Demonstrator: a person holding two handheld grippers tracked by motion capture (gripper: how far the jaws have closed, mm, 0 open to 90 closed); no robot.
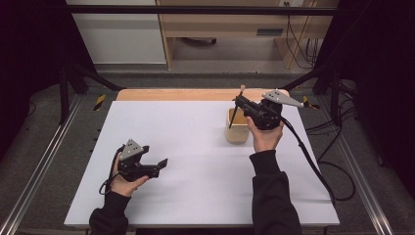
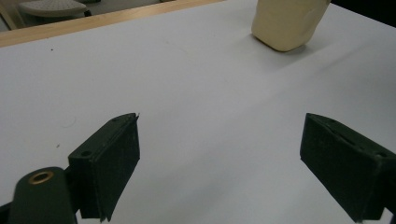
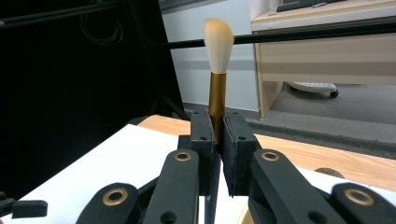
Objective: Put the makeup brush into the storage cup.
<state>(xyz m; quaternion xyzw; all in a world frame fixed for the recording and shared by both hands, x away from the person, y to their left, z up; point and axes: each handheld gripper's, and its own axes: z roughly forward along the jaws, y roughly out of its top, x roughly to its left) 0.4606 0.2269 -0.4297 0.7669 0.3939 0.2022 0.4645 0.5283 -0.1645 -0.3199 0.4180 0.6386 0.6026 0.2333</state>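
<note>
- The left tongs (image 1: 159, 164) rest low over the white counter (image 1: 195, 147) near its left front corner, held in the person's left hand (image 1: 125, 183).
- In the left gripper view, these tongs (image 2: 219, 163) stand wide apart with nothing between them, bare counter (image 2: 187, 84) beneath.
- A cream container (image 1: 237, 128) sits toward the counter's far right edge; it also appears ahead in the left gripper view (image 2: 287, 23).
- The right tongs (image 1: 240, 104) hover above the container, held in the right hand (image 1: 266, 137).
- They are clamped together (image 3: 216, 140) on a makeup brush (image 3: 217, 60), gold ferrule and pale bristles upright.
</note>
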